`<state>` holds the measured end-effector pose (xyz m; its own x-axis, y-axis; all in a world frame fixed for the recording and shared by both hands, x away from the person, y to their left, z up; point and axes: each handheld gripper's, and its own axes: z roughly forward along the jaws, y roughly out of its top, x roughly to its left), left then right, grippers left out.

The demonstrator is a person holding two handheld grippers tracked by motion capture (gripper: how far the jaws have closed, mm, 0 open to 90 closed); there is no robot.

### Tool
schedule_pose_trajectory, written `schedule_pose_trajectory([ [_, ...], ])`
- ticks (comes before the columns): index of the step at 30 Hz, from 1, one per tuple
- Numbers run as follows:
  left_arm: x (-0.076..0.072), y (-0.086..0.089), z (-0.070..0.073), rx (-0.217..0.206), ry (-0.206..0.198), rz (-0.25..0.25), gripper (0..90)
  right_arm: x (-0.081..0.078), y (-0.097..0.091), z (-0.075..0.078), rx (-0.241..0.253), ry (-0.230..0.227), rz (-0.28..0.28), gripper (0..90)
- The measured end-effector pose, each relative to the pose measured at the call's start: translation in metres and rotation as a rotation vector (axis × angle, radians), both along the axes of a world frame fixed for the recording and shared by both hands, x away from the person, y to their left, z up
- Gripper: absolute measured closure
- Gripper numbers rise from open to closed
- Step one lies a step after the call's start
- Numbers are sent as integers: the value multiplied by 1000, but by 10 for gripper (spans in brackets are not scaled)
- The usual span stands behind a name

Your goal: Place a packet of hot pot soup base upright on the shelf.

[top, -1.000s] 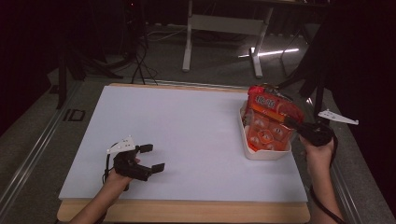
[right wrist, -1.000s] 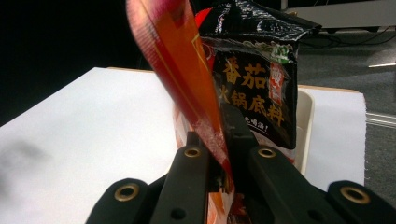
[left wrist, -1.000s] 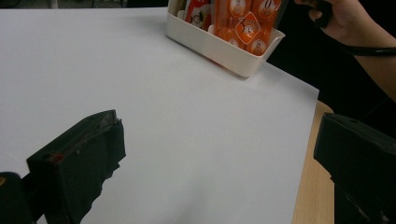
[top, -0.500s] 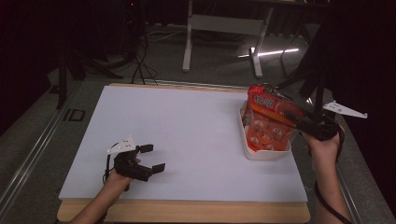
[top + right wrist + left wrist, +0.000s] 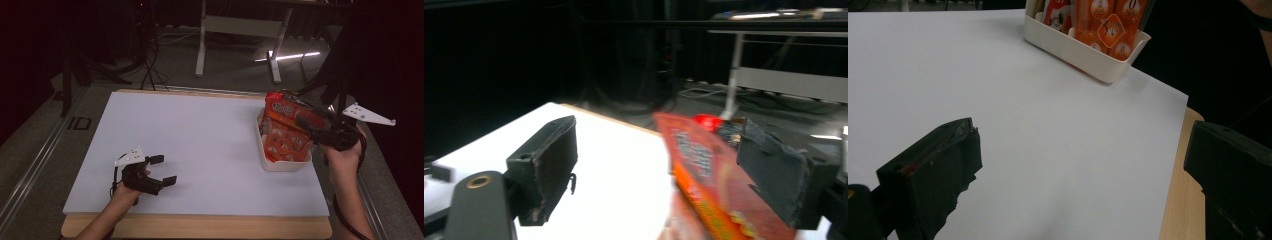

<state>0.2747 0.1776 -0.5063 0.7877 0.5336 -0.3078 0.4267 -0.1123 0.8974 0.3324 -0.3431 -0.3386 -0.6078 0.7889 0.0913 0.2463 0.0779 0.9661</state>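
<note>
At the right edge of the white table top [image 5: 200, 140], an orange snack packet [image 5: 282, 125] stands upright in a cream tray [image 5: 280, 164]. The right gripper [image 5: 305, 120], jaws just opened wide, hangs at its top. The left gripper [image 5: 164, 170] rests open near the front edge.

Broad white rectangular sheet [image 5: 200, 145] covering a light wooden tabletop [image 5: 200, 227], wood bare along the near edge. Beyond, on the dim grey floor: white metal table frame [image 5: 240, 30], black cables [image 5: 150, 65], bright light strip [image 5: 290, 56].
</note>
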Motion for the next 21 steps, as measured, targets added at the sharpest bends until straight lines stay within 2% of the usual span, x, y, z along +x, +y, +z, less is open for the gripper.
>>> schedule_pose_trajectory([
  [6,0,0,0,0,2,-1,11,-9,21,-10,-3,9,78,138],
  [12,0,0,-1,0,3,0,11,-14,35,-26,28,33,136,138],
  [15,0,0,-1,1,1,-2,11,-15,43,-36,-1,45,159,133],
  [21,-1,0,-1,-2,-2,-3,11,-18,55,-56,-1,84,190,136],
])
